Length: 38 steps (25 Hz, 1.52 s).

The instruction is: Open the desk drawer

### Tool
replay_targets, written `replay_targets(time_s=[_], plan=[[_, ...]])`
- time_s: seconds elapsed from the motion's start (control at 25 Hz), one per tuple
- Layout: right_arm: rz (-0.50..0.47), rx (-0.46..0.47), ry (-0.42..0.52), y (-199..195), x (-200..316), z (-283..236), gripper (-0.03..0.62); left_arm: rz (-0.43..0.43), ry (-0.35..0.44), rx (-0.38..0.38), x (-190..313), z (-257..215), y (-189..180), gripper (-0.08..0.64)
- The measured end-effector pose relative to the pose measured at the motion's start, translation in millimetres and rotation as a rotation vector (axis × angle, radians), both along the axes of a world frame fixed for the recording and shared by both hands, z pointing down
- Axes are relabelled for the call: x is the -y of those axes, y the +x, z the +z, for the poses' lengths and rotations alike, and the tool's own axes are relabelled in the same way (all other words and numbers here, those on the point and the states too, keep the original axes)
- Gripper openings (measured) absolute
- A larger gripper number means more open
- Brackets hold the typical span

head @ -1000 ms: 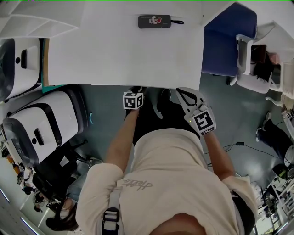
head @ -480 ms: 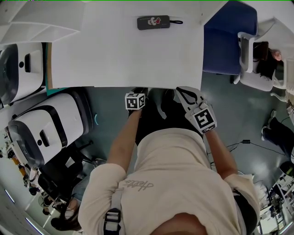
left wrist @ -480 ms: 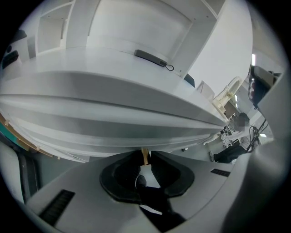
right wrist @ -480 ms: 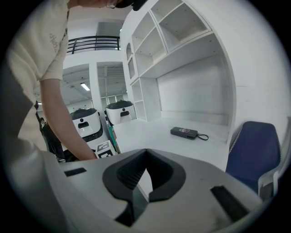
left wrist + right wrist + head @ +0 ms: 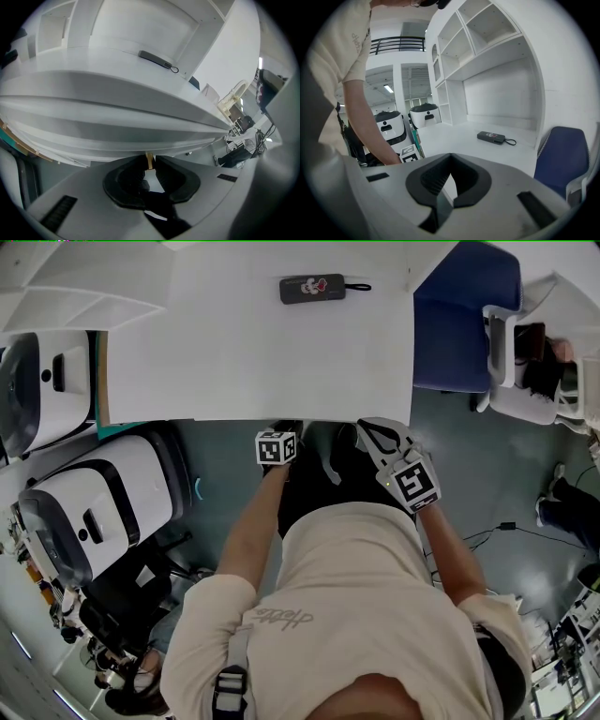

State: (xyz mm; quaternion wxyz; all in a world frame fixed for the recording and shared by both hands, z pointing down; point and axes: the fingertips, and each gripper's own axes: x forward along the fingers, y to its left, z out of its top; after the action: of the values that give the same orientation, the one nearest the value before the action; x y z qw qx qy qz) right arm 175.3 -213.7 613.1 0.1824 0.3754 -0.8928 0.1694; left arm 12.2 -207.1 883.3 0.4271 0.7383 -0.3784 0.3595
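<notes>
1. Two grippers are at the near edge of the desk [image 5: 262,343], the left gripper [image 5: 281,427] tucked under that edge and the right gripper [image 5: 375,432] just beside it.
2. Left gripper [image 5: 150,164]: the fingers pinch one small tan pull [image 5: 149,160] on the drawer front [image 5: 117,133].
3. Right gripper [image 5: 450,164]: the fingers are pressed together on nothing, raised over the desk edge.
4. One drawer front lies directly beneath the desk top. Its long axis runs along the front edge and its face points toward the person. Whether it is drawn out cannot be told.
5. One dark case [image 5: 312,287] with a cord lies on the desk's far side, long axis parallel to the edge.
6. Two white machines [image 5: 94,502] stand to the left and one blue chair [image 5: 459,324] to the right.
</notes>
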Motion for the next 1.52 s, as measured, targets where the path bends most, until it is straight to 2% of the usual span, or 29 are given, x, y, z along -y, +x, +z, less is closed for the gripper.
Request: replay_targets(time_s=[1.32, 1.52], plan=[[-0.014, -0.001, -0.018, -24, -44, 9, -0.005, 0.029, -0.029, 0.019, -67, -1, -19, 0.078], [0.005, -0.011, -0.017, -33, -56, 7, -0.005, 0.044, -0.026, -0.004, -78, -1, -20, 0.078]])
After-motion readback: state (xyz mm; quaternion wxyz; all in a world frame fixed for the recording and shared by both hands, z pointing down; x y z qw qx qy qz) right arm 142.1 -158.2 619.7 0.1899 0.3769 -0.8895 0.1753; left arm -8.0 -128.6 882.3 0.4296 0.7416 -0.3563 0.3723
